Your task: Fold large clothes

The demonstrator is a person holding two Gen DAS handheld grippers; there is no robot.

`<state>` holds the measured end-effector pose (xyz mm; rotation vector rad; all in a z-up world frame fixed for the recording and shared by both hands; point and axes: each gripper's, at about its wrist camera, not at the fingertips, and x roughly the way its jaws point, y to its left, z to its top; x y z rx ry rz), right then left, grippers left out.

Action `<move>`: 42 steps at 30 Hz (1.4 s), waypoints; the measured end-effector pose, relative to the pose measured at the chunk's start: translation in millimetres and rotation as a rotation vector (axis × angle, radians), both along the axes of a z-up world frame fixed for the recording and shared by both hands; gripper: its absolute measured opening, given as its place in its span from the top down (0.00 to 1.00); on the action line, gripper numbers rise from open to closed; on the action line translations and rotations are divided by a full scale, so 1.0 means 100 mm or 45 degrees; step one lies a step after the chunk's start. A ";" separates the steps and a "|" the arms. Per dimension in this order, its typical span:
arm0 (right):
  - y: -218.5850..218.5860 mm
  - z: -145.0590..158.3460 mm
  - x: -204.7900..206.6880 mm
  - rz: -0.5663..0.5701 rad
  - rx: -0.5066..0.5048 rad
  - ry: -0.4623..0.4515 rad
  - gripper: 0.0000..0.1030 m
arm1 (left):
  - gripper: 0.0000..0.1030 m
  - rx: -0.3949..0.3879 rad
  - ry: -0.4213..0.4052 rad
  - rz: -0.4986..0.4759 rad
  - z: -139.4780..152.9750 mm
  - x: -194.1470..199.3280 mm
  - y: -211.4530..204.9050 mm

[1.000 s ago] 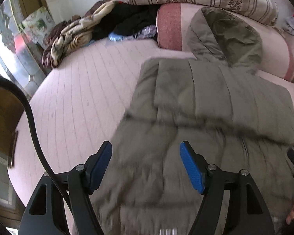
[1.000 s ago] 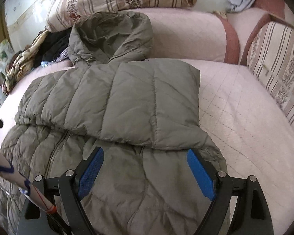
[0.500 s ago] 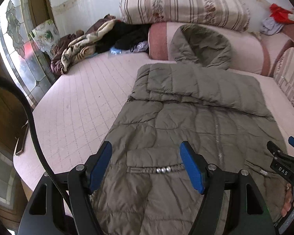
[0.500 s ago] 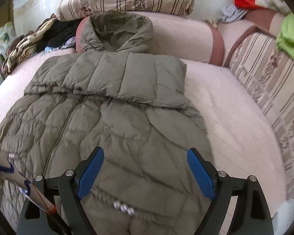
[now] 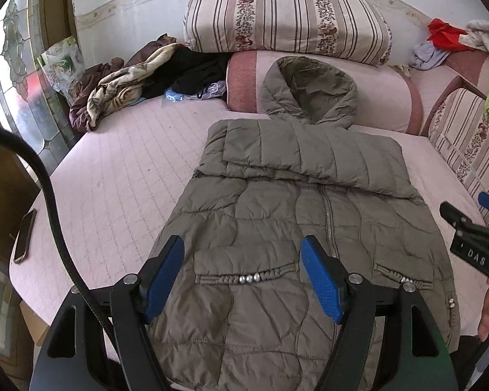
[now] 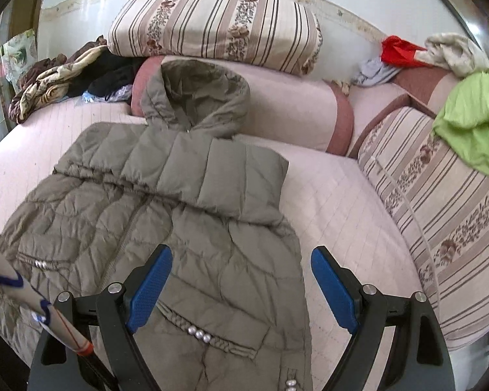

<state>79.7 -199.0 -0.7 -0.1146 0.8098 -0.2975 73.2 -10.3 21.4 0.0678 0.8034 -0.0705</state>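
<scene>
Four blue fingers [image 5: 164, 273] hover apart above one jacket [image 5: 296, 215].

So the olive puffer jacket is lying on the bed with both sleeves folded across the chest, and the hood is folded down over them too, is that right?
Not quite. The olive puffer jacket lies on the bed with the sleeves folded across the chest, but the hood is not folded down: it still lies past the collar, up against the pink bolster. Both wrist views show it.
</scene>
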 end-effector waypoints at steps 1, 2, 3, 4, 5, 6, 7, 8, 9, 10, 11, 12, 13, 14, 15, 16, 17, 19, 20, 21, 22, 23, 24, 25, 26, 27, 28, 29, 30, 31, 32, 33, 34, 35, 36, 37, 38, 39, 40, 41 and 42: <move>0.02 0.04 0.05 0.002 -0.009 -0.002 0.12 | 0.29 -0.002 0.000 -0.003 0.00 0.04 0.01; 0.05 0.06 0.10 0.006 -0.019 -0.004 0.12 | 0.29 -0.005 -0.001 -0.003 0.00 0.08 0.02; 0.07 0.08 0.15 0.009 -0.030 -0.004 0.12 | 0.29 -0.008 -0.001 -0.002 -0.01 0.12 0.03; 0.10 0.10 0.20 0.013 -0.039 -0.003 0.12 | 0.29 -0.010 -0.001 -0.001 -0.01 0.16 0.04; 0.13 0.12 0.28 0.022 -0.049 0.001 0.12 | 0.29 -0.011 0.001 0.000 -0.03 0.22 0.06; 0.15 0.14 0.33 0.028 -0.054 0.005 0.12 | 0.28 -0.010 0.003 0.001 -0.05 0.27 0.07; 0.18 0.15 0.41 0.035 -0.061 0.011 0.12 | 0.28 -0.006 0.005 0.003 -0.08 0.34 0.08; 0.20 0.15 0.47 0.037 -0.068 0.014 0.12 | 0.28 0.000 0.008 0.006 -0.11 0.41 0.10; 0.22 0.16 0.54 0.037 -0.076 0.016 0.12 | 0.28 0.004 0.010 0.006 -0.14 0.47 0.11; 0.25 0.16 0.63 0.037 -0.089 0.021 0.12 | 0.28 0.008 0.014 0.008 -0.18 0.54 0.12; 0.27 0.15 0.70 0.039 -0.099 0.026 0.12 | 0.28 0.011 0.021 0.011 -0.23 0.63 0.13; 0.29 0.14 0.80 0.042 -0.112 0.036 0.12 | 0.28 0.011 0.026 0.012 -0.27 0.70 0.15; 0.30 0.13 0.87 0.045 -0.120 0.043 0.12 | 0.28 0.012 0.034 0.013 -0.32 0.78 0.16; 0.33 0.11 0.96 0.049 -0.130 0.052 0.12 | 0.28 0.012 0.041 0.014 -0.37 0.85 0.18; 0.34 0.09 1.05 0.055 -0.142 0.061 0.12 | 0.28 0.012 0.051 0.014 -0.43 0.94 0.19; 0.36 0.08 1.13 0.058 -0.154 0.066 0.12 | 0.28 0.012 0.059 0.016 -0.48 1.01 0.19; 0.38 0.06 1.23 0.058 -0.168 0.069 0.12 | 0.28 0.011 0.068 0.018 -0.53 1.08 0.19; 0.38 0.01 1.40 0.057 -0.173 0.079 0.12 | 0.28 0.012 0.081 0.019 -0.63 1.21 0.19; 0.37 -0.02 1.50 0.049 -0.168 0.088 0.12 | 0.28 0.022 0.082 0.022 -0.69 1.28 0.19; 0.36 -0.05 1.58 0.041 -0.166 0.096 0.12 | 0.28 0.031 0.081 0.023 -0.73 1.33 0.18; 0.35 -0.08 1.67 0.032 -0.165 0.106 0.12 | 0.28 0.041 0.081 0.023 -0.78 1.37 0.17; 0.33 -0.12 1.77 0.019 -0.169 0.121 0.12 | 0.28 0.049 0.083 0.022 -0.83 1.42 0.17; 0.32 -0.15 1.85 0.010 -0.173 0.131 0.12 | 0.28 0.053 0.086 0.021 -0.87 1.45 0.17; 0.30 -0.18 1.92 0.002 -0.175 0.140 0.12 | 0.28 0.055 0.089 0.020 -0.92 1.47 0.17; 0.28 -0.21 2.00 -0.007 -0.176 0.147 0.12 | 0.28 0.061 0.095 0.021 -0.98 1.51 0.18; 0.27 -0.23 2.07 -0.013 -0.177 0.151 0.12 | 0.28 0.068 0.100 0.025 -1.03 1.53 0.19; 0.25 -0.25 2.16 -0.020 -0.181 0.156 0.12 | 0.28 0.074 0.107 0.028 -1.08 1.55 0.20; 0.25 -0.26 2.22 -0.024 -0.184 0.160 0.12 | 0.28 0.077 0.121 0.033 -1.15 1.59 0.21; 0.24 -0.27 2.28 -0.026 -0.187 0.163 0.12 | 0.28 0.078 0.134 0.038 -1.19 1.61 0.22; 0.24 -0.29 2.35 -0.028 -0.190 0.168 0.12 | 0.28 0.077 0.150 0.043 -1.24 1.63 0.24; 0.23 -0.30 2.42 -0.026 -0.191 0.174 0.12 | 0.28 0.076 0.170 0.050 -1.29 1.66 0.25; 0.23 -0.32 2.50 -0.022 -0.190 0.180 0.12 | 0.28 0.077 0.181 0.058 -1.34 1.68 0.27; 0.22 -0.33 2.58 -0.017 -0.187 0.181 0.12 | 0.28 0.077 0.183 0.065 -1.36 1.69 0.28; 0.20 -0.32 2.67 -0.007 -0.171 0.171 0.12 | 0.27 0.079 0.185 0.066 -1.39 1.71 0.29; 0.17 -0.32 2.77 -0.003 -0.151 0.160 0.12 | 0.24 0.079 0.193 0.062 -1.40 1.72 0.29; 0.13 -0.30 2.86 -0.003 -0.121 0.149 0.12 | 0.23 0.080 0.194 0.063 -1.41 1.73 0.29; 0.06 -0.28 2.99 -0.008 -0.061 0.137 0.12 | 0.22 0.079 0.199 0.065 -1.43 1.75 0.30; -0.01 -0.25 3.09 -0.017 -0.001 0.124 0.12 | 0.20 0.080 0.206 0.067 -1.44 1.75 0.30; -0.09 -0.21 3.19 -0.031 0.075 0.108 0.12 | 0.19 0.079 0.212 0.068 -1.46 1.76 0.30; -0.19 -0.16 3.33 -0.054 0.188 0.080 0.12 | 0.17 0.080 0.218 0.073 -1.48 1.77 0.31; -0.27 -0.12 3.42 -0.073 0.275 0.058 0.12 | 0.16 0.083 0.222 0.076 -1.49 1.79 0.32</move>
